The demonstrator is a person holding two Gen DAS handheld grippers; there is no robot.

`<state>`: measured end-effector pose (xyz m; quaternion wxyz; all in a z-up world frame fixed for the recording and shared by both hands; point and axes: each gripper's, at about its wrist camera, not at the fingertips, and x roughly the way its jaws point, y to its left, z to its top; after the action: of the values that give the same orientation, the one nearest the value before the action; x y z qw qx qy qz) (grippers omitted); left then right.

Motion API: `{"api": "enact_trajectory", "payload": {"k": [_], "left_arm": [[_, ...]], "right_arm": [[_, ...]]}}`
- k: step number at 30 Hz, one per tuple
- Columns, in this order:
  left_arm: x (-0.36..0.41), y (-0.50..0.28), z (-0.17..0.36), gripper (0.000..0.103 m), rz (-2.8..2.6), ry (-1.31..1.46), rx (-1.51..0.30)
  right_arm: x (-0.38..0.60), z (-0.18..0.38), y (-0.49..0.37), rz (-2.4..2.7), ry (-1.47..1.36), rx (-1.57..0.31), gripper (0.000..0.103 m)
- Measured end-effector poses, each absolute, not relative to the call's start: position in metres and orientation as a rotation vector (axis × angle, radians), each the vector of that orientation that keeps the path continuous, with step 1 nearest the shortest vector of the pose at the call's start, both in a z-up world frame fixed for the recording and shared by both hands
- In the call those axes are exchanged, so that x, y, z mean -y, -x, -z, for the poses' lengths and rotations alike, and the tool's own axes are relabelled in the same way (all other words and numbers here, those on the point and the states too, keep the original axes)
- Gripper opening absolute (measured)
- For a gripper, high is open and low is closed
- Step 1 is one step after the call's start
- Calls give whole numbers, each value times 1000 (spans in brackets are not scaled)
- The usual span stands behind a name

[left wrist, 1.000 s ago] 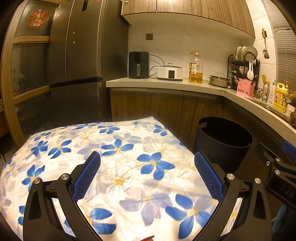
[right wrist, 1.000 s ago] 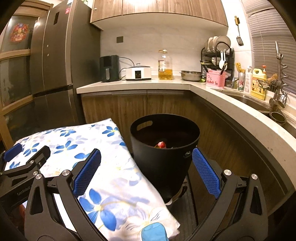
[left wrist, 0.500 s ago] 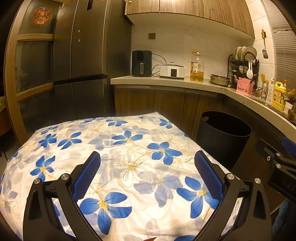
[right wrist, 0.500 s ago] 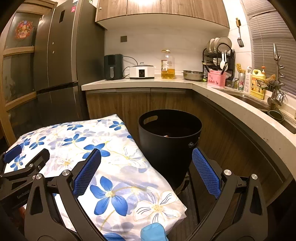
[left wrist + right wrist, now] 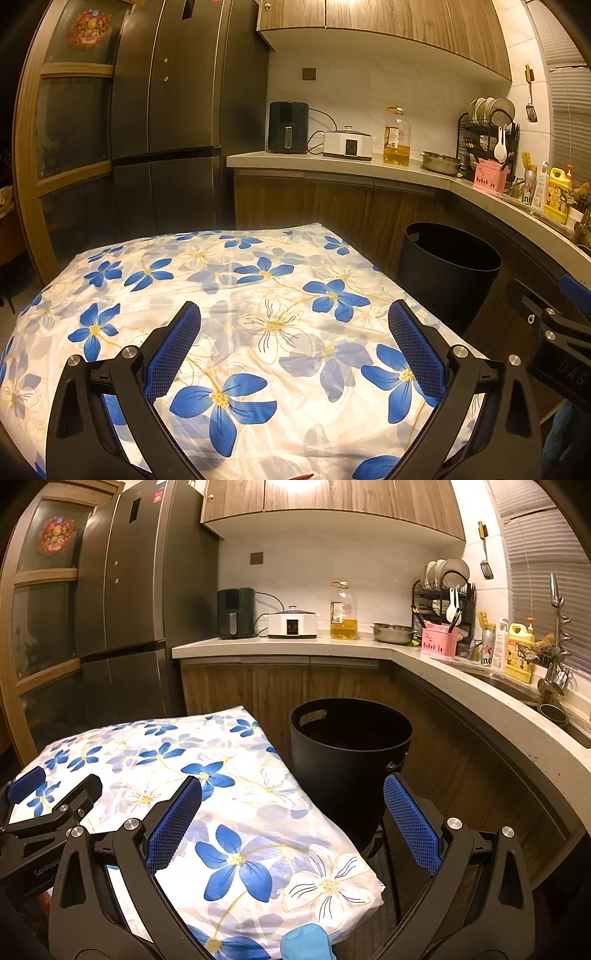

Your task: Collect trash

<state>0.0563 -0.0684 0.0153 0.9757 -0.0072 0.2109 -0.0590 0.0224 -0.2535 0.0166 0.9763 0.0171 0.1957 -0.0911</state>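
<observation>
The left gripper (image 5: 294, 343) was held level above a table under a blue-flowered cloth (image 5: 258, 295), its blue-padded fingers (image 5: 173, 349) spread wide with nothing between them. The right gripper (image 5: 291, 821) hung beside it, equally splayed and unloaded, straddling the cloth's right edge and the floor gap beyond. Each tool appeared in the other's picture: the right one at the far right edge of the left view, the left one low at the far left of the right view.

The black trash bin (image 5: 351, 760) stood ahead of the right gripper, just beyond its right finger and close against the table's side; from the left tool it sat ahead and well to the right (image 5: 448, 273). Only the right view looked past the rim, yet the inside was too dark to read. That view alone also showed the sink (image 5: 517, 690) and faucet (image 5: 556, 635), and a bit of blue glove (image 5: 304, 941) at the bottom edge.
</observation>
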Motion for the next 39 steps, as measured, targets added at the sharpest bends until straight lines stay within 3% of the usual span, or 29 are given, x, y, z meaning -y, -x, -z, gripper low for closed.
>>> {"api": "enact_trajectory", "payload": {"k": [39], "left_arm": [[66, -53, -21, 97, 126, 11, -417]], "right_arm": [[247, -19, -22, 182, -28, -393, 98]]}}
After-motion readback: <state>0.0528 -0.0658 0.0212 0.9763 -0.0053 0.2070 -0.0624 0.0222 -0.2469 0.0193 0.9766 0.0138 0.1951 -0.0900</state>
